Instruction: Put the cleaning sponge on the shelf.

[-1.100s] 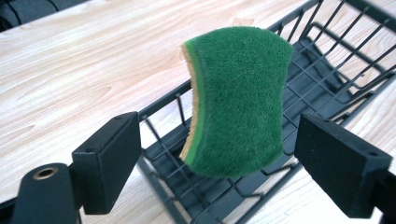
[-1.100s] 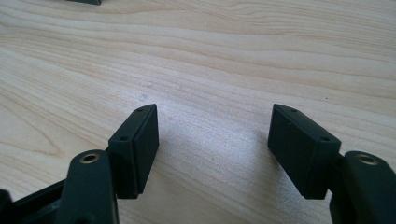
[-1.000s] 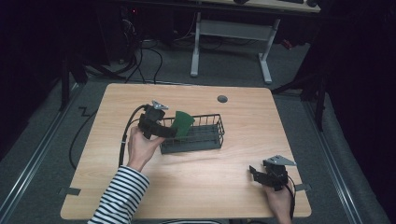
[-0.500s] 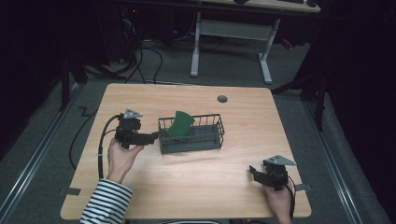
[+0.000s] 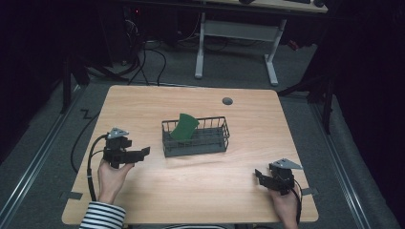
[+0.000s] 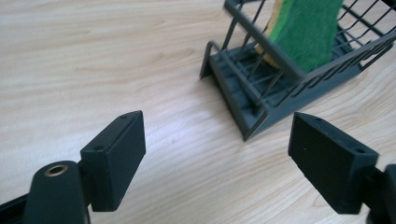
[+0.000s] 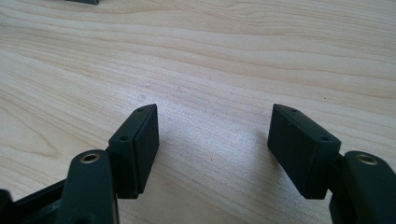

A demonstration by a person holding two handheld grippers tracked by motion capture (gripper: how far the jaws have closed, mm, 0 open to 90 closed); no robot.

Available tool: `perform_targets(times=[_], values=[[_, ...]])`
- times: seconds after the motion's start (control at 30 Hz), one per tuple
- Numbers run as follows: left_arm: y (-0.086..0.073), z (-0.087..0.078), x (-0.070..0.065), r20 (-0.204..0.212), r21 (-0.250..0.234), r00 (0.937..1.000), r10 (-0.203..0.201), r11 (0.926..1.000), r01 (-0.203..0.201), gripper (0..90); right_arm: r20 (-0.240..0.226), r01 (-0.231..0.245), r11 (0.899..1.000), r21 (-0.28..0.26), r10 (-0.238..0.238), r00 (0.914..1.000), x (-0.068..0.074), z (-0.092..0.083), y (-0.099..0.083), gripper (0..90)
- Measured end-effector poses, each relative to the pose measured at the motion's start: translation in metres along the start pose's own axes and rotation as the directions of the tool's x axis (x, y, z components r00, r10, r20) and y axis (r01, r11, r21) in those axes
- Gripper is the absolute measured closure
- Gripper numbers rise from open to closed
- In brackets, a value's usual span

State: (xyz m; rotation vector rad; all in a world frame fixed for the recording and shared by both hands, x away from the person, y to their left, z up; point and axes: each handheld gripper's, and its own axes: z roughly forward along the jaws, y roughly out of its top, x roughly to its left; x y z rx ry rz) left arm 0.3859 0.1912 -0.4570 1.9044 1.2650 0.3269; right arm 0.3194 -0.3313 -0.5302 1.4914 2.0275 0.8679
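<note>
A dark wire basket (image 5: 210,145) stands at the middle of the wooden table (image 5: 286,119). A green and yellow sponge (image 5: 184,127) leans upright in its left end, also seen as the sponge (image 6: 306,28) inside the basket (image 6: 252,107) in the left gripper view. My left gripper (image 5: 143,151) hovers to the basket's left, pointing at it, open and holding nothing (image 6: 215,154). Near the front right corner my right gripper (image 5: 258,174) rests low over the table, open, with bare wood between its fingers (image 7: 212,140).
A small grey grommet (image 5: 227,100) sits in the table near its back edge. Cables trail from the left gripper over the table's left side. Behind the table stands a white desk frame (image 5: 234,43) on a dark floor.
My left gripper has drawn back from the basket, leftward and toward the front, leaving the sponge leaning in the basket. The right gripper has stayed put.
</note>
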Motion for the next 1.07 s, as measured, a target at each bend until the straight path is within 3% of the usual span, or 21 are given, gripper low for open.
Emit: perform_targets(times=[0.37, 0.43, 0.6, 0.67, 0.77, 1.07], values=[[-0.049, 0.015, 0.017, -0.054, 0.015, 0.9958, -0.074, 0.997, 0.075, 19.9, 0.003, 0.001, 1.0, 0.001, -0.001, 1.0, 0.0, 0.0, 0.0, 33.7], [-0.057, 0.021, 0.019, -0.083, 0.025, 0.993, -0.083, 0.996, 0.086, 19.2, 0.003, 0.001, 1.0, 0.001, -0.001, 1.0, 0.0, 0.0, 0.0, 33.7], [-0.069, 0.028, 0.02, -0.164, 0.027, 0.9846, -0.062, 0.9974, 0.067, 18.8, 0.003, 0.004, 1.0, 0.0, -0.004, 1.0, 0.001, 0.0, 0.0, 33.7], [-0.074, 0.032, 0.016, -0.216, 0.007, 0.9765, -0.007, 0.9999, 0.009, 18.4, 0.004, 0.003, 1.0, 0.0, -0.003, 1.0, 0.001, 0.0, 0.0, 33.7], [-0.076, 0.035, 0.011, -0.26, 0.025, 0.9647, 0.039, 0.9991, -0.033, 18.3, 0.004, 0.002, 1.0, 0.001, -0.002, 1.0, 0.001, 0.0, 0.0, 33.7], [-0.075, 0.035, 0.01, -0.253, 0.024, 0.9669, 0.03, 0.9994, -0.025, 17.2, 0.003, 0.0, 1.0, -0.001, 0.0, 1.0, 0.0, 0.0, 0.0, 33.9]])
